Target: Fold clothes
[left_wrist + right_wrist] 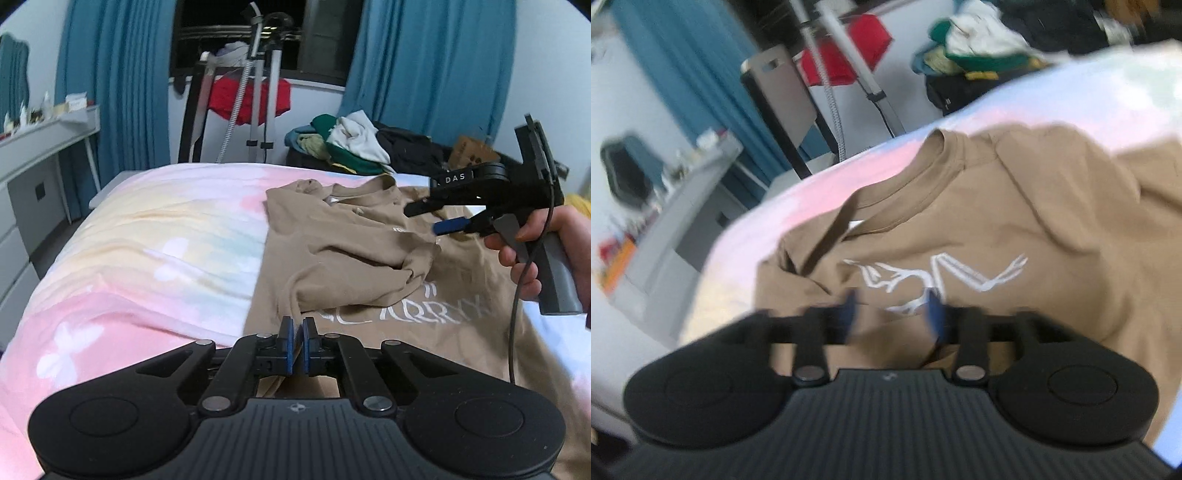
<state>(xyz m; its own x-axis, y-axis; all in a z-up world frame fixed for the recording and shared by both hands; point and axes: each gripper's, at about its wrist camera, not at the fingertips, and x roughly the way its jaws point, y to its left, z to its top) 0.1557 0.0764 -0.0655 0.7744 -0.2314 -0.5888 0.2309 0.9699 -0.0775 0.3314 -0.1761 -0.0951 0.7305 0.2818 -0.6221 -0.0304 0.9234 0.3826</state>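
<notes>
Tan shirt, left gripper closed empty, right gripper open

Blue curtains hang at upper left and upper right of the left wrist view, either side of a dark window. Below it a metal stand rises before a red cloth. A grey counter carrying small items runs along the left edge. The pastel bedspread fills the middle.

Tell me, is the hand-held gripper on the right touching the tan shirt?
Apart. The left wrist view shows the right hand-held gripper hovering open above the tan shirt.
</notes>
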